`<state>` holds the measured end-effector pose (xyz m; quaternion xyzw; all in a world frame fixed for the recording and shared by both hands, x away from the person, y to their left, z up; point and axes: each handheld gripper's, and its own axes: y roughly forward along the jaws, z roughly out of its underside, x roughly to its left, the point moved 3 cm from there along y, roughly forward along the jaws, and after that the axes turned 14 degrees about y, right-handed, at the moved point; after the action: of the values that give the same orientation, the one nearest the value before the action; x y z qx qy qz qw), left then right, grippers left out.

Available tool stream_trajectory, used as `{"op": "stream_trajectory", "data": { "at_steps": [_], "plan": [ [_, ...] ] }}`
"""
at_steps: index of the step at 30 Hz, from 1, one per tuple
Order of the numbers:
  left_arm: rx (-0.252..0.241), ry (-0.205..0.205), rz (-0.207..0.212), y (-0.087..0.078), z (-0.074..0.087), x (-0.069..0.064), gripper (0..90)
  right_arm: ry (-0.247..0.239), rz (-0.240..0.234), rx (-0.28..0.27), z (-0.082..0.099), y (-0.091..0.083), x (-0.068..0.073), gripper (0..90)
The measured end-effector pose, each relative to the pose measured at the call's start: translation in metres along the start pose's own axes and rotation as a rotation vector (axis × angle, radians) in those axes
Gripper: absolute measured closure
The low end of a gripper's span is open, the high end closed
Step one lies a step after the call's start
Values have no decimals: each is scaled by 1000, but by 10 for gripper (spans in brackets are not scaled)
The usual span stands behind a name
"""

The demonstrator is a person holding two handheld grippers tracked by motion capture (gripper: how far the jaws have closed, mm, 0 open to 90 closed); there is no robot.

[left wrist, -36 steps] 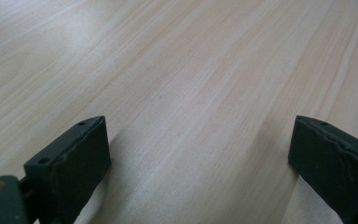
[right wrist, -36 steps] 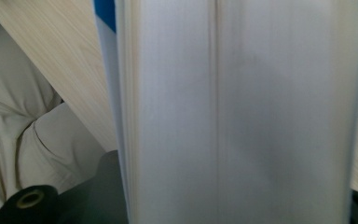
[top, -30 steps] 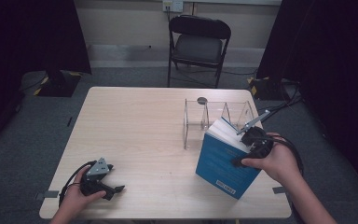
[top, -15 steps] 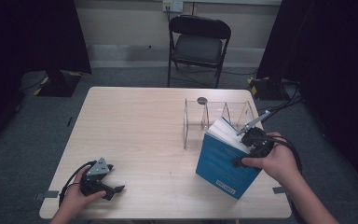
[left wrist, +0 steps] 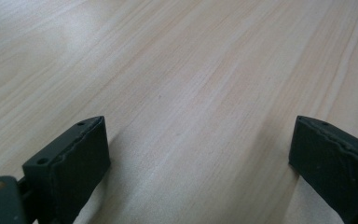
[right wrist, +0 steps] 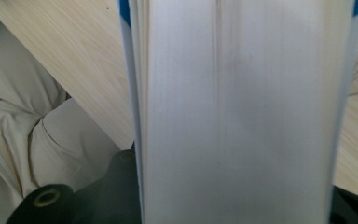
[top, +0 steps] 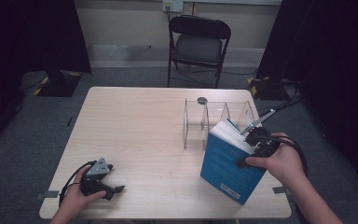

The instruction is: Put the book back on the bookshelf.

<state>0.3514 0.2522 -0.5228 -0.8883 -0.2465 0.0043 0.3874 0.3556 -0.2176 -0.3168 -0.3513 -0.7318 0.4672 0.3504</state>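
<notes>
A thick blue book (top: 226, 165) stands tilted on its lower corner at the table's right front, white page edge up. My right gripper (top: 251, 150) clamps it at the upper right edge; its jaws have just been closing on it. In the right gripper view the page block (right wrist: 242, 112) sits between the jaws of the right gripper (right wrist: 235, 203), blue covers on either side. My left gripper (top: 113, 189) lies on the table near the left front corner, held in a hand. Its fingers (left wrist: 70, 163) stand wide apart over bare wood, so the left gripper (left wrist: 198, 154) is open.
A clear acrylic rack (top: 214, 116) with upright dividers stands just behind the book, a small dark disc (top: 202, 100) at its far side. The light wooden table (top: 135, 126) has a black folding chair (top: 198, 42) behind it. Dark curtains flank the room.
</notes>
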Motion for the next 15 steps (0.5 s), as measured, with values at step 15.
{"op": "stream_trajectory", "data": {
  "at_steps": [15],
  "plan": [
    [1,0,1,0,0,0,44,91,34,-41,12,-22,-21,615]
  ]
}}
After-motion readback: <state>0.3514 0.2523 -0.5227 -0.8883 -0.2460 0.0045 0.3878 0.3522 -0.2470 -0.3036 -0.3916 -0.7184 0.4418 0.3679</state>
